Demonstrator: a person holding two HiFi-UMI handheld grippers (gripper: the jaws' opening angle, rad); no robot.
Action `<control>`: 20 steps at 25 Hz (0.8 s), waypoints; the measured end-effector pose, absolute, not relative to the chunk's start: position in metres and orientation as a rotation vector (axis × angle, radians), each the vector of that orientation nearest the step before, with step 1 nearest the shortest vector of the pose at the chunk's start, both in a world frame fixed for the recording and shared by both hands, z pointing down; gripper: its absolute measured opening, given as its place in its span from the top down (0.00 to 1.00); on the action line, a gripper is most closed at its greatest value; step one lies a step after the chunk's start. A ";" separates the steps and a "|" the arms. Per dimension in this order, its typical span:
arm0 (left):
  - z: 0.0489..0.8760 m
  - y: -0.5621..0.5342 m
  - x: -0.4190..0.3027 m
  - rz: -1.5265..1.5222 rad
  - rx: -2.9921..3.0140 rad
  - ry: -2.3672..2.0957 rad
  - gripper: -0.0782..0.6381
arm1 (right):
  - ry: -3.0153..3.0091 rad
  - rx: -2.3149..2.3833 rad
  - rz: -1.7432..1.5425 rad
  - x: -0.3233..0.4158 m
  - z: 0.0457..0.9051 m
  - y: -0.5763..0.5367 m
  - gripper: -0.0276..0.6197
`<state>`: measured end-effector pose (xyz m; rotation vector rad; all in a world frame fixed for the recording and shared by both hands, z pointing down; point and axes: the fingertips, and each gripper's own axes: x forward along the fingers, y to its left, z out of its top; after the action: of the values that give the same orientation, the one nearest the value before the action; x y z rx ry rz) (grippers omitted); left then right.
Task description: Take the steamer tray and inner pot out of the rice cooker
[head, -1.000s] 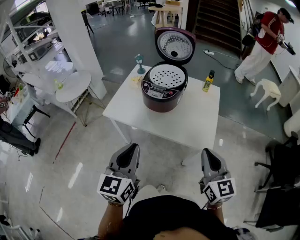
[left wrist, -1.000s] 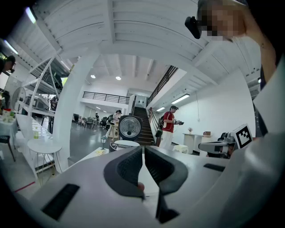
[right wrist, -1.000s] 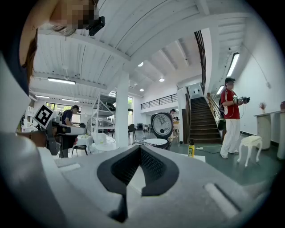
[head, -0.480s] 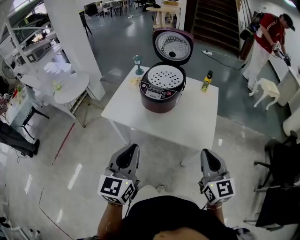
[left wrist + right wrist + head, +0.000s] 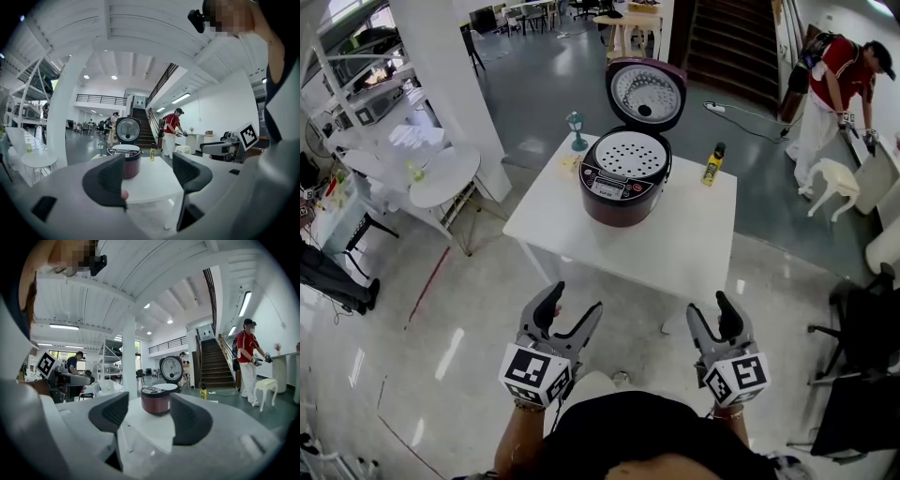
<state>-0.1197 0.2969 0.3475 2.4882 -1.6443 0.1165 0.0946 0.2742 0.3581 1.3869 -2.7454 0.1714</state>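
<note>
The rice cooker (image 5: 622, 192) sits on the far half of the table (image 5: 675, 246), its lid (image 5: 647, 94) raised behind it and the steamer tray (image 5: 633, 155) resting in its top. A bottle (image 5: 712, 164) stands to its right, a small lamp (image 5: 576, 129) to its left. A round table (image 5: 441, 173) stands left of the table.

Quick count: one rice cooker (image 5: 623, 183), one steamer tray (image 5: 628, 155), one yellow bottle (image 5: 712, 164), one little teal lamp thing (image 5: 576, 128). Two tables: one square white table (image 5: 675, 244) mid-frame, one round white table (image 5: 441, 178) at left. One white stool (image 5: 830, 183) and one person in red (image 5: 830, 84) upper right. Two grippers at the bottom: left gripper (image 5: 574, 300), right gripper (image 5: 710, 307).
</note>
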 end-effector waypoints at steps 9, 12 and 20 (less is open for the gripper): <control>0.321 0.294 -0.127 -0.058 2.508 -1.723 0.27 | -2.726 1.501 0.011 0.112 0.346 0.268 0.38; 0.325 0.294 -0.130 -0.044 2.490 -1.735 0.27 | -2.726 1.515 -0.046 0.114 0.341 0.269 0.38; 0.335 0.292 -0.131 0.056 2.467 -1.757 0.27 | -2.714 1.506 -0.007 0.116 0.350 0.271 0.38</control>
<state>-0.1309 0.2923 0.3352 2.4670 -1.7573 0.0560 0.1157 0.2705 0.3497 1.5056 -2.7141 -0.0075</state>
